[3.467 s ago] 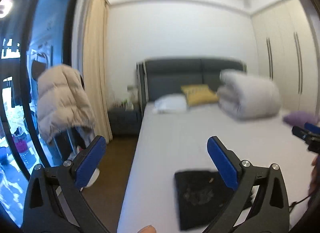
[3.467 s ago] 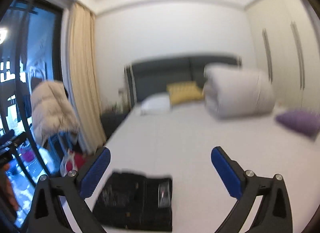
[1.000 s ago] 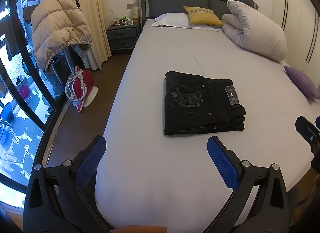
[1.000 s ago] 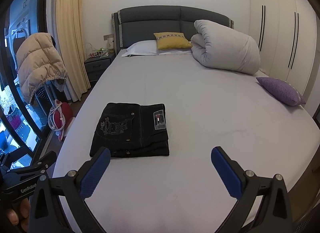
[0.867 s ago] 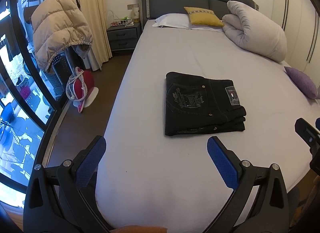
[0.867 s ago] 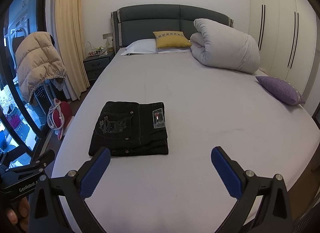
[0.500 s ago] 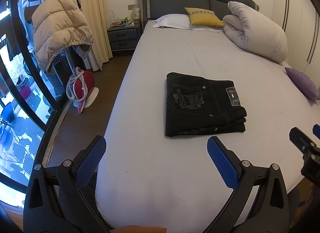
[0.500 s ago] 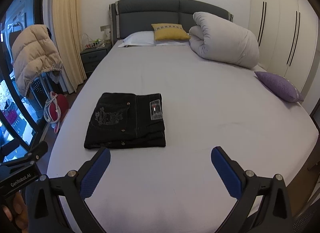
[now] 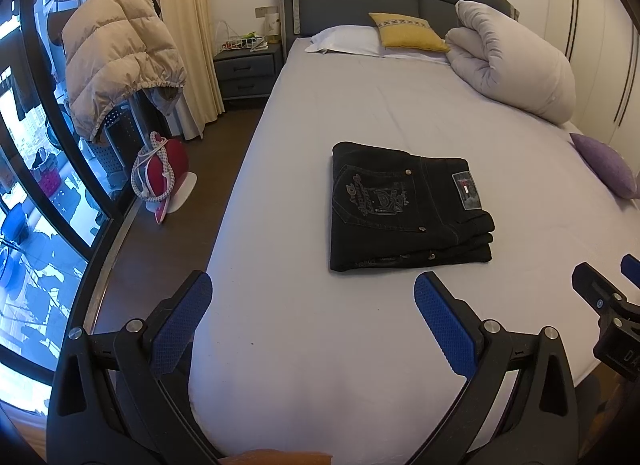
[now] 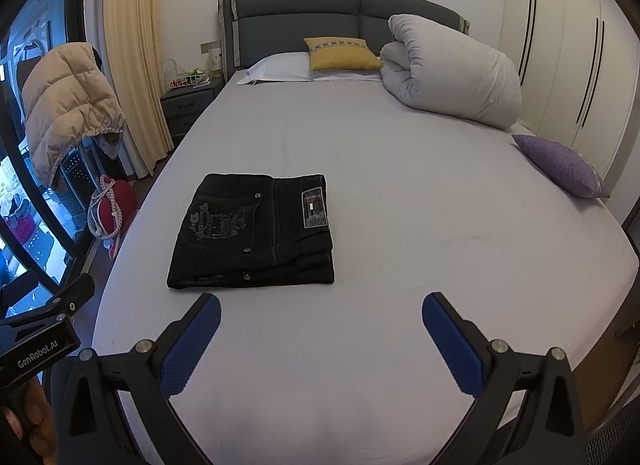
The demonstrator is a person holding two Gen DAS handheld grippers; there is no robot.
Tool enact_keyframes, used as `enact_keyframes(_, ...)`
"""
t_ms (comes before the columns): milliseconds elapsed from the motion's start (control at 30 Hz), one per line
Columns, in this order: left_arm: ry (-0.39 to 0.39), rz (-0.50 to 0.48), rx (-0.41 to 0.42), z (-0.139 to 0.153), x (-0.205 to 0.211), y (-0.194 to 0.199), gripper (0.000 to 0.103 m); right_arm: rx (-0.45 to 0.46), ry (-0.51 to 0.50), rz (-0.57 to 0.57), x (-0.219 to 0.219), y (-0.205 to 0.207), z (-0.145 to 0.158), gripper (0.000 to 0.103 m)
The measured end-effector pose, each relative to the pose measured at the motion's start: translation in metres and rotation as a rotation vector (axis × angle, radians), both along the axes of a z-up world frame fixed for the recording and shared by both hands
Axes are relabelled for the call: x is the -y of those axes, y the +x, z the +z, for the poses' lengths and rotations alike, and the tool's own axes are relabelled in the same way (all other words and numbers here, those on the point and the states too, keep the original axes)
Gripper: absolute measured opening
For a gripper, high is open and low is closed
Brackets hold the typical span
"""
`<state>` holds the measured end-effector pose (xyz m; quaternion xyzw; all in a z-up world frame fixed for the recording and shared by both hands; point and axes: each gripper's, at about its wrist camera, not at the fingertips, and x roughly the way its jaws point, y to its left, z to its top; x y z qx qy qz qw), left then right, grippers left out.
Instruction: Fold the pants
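Black jeans (image 9: 408,211) are seen folded into a neat stack on the bed sheet (image 9: 400,117), back pocket embroidery and patch facing up. They're sat just ahead of the left gripper (image 9: 312,319), a bit toward its right finger, and ahead-left of the right gripper (image 10: 320,339). Both sets of jaws are spread wide, nothing gripped or touched, held low over the near end of the mattress.
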<state>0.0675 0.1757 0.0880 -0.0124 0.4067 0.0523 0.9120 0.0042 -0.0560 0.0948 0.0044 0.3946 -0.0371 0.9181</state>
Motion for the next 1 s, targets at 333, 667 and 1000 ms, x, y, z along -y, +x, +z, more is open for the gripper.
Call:
enact_keyframes(333,-0.001,-0.007,-0.003,-0.002,0.000,0.002,0.103,-0.013,0.005,0.002,0.001,0.001,-0.003,0.103)
enact_keyframes(667,-0.005,-0.012,-0.013,-0.004,0.000,0.008,0.103,-0.021,0.007,0.004,0.002,0.001,-0.006,0.103)
enact_keyframes(1000,-0.008,-0.017,-0.010,-0.005,-0.001,0.012,0.103,-0.028,0.005,0.004,0.002,0.001,-0.007,0.103)
